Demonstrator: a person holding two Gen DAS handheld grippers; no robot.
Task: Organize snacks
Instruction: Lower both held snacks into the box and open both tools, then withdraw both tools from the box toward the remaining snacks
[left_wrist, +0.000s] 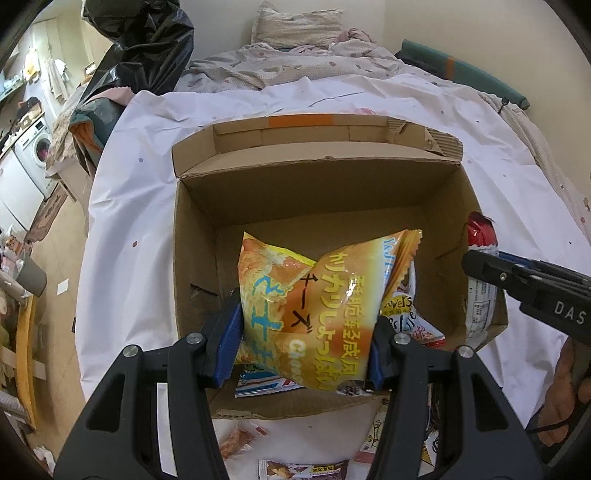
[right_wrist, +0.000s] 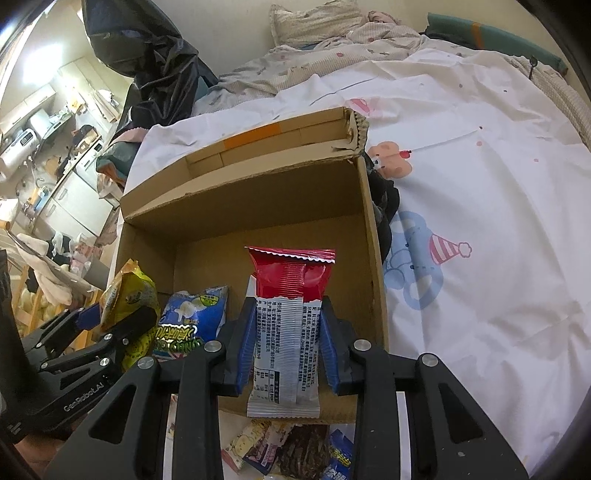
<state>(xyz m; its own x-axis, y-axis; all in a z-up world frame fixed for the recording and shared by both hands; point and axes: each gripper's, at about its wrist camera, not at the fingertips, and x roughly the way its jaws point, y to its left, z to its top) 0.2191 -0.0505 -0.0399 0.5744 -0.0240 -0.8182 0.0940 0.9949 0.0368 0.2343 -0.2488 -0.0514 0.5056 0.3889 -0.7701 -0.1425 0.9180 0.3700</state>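
A cardboard box (left_wrist: 317, 192) is sitting on a bed's white cartoon-print sheet (right_wrist: 480, 206); a rumpled quilt (left_wrist: 295, 66) and pillow (left_wrist: 299, 24) are lying beyond the box. Above it, the left hand-held gripper (left_wrist: 303, 339) is clamping a yellow cheese snack bag (left_wrist: 314, 306), and the right hand-held gripper (right_wrist: 288, 343) is clamping a red-and-white snack packet (right_wrist: 288, 314).

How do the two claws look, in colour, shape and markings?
Both claws are matte black plastic with triangular cut-outs, silver round pivot bolts and ribbed blue finger pads. The left claw carries white "GenRobot.AI" lettering on its body, readable in the right wrist view. The right claw shows the white letters "DAS" in the left wrist view. No sleeves show.
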